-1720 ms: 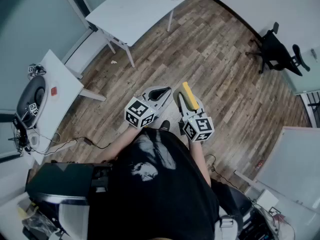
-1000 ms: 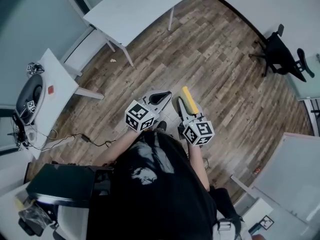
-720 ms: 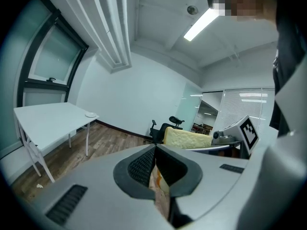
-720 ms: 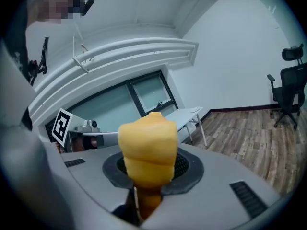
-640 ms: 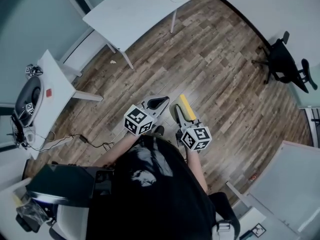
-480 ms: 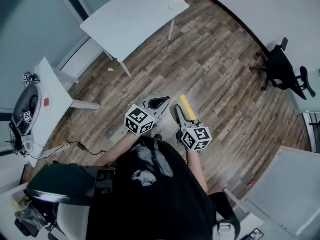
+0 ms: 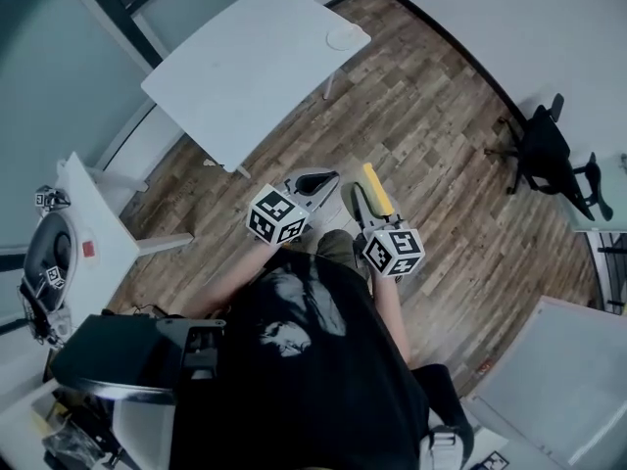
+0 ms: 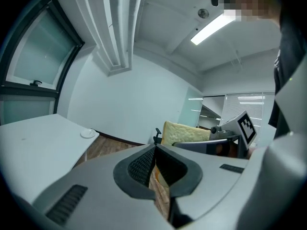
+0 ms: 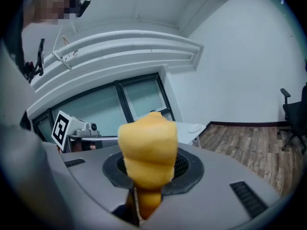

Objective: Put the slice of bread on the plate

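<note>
A yellow slice of bread (image 7: pixel 376 188) stands on edge between the jaws of my right gripper (image 7: pixel 372 200), which is shut on it; in the right gripper view the bread (image 9: pixel 147 150) fills the middle. My left gripper (image 7: pixel 315 179) is beside it, shut with nothing held, its pads (image 8: pixel 144 164) meeting. Both hang over the wooden floor, short of the white table (image 7: pixel 235 71). A small white plate (image 7: pixel 345 36) lies near that table's far right corner. The plate (image 8: pixel 88 133) also shows in the left gripper view, and the plate (image 9: pixel 195 127) in the right gripper view.
A black office chair (image 7: pixel 544 150) stands at the right by the wall. A second white table (image 7: pixel 103 238) with a round device (image 7: pixel 47 258) is at the left. A dark cabinet (image 7: pixel 118 355) sits behind me at lower left.
Both grippers have travelled forward together across the floor towards the white table, which now looks nearer and larger. The bread has stayed in the right gripper.
</note>
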Motion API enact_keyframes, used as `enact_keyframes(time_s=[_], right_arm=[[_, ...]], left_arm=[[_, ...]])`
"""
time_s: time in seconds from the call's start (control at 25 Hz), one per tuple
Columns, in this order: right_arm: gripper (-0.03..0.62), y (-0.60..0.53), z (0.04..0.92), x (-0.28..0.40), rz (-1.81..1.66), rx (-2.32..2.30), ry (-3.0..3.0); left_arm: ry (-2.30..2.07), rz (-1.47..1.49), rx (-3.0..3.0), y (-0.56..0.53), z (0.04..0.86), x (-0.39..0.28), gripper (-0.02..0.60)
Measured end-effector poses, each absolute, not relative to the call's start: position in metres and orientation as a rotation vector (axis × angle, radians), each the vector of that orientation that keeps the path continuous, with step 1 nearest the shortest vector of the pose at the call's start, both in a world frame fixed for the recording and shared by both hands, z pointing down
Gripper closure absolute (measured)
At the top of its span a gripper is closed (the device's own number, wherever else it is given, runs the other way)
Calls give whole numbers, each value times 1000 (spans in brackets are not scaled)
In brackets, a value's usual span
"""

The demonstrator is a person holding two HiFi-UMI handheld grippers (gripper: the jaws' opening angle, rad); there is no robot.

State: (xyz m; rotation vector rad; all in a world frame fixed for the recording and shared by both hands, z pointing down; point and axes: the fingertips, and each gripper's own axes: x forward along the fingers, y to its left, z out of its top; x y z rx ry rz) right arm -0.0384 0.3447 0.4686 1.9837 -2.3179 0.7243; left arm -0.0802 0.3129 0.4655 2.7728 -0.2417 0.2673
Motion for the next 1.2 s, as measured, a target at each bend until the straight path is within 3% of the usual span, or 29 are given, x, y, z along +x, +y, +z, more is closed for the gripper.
enact_keyframes(time_s=[0.32,0.84,1.2], right_arm=[[499,238,487,9,757,1895,-2342],[497,32,512,147,700,1640,-2395],[498,-74,555,193,650,1429,-2366]], left_arm=[[-276,291,2726,221,487,-31,575],[-526,341,2648,29,519,88,575],[-670,428,2579,-62,557,125,575]])
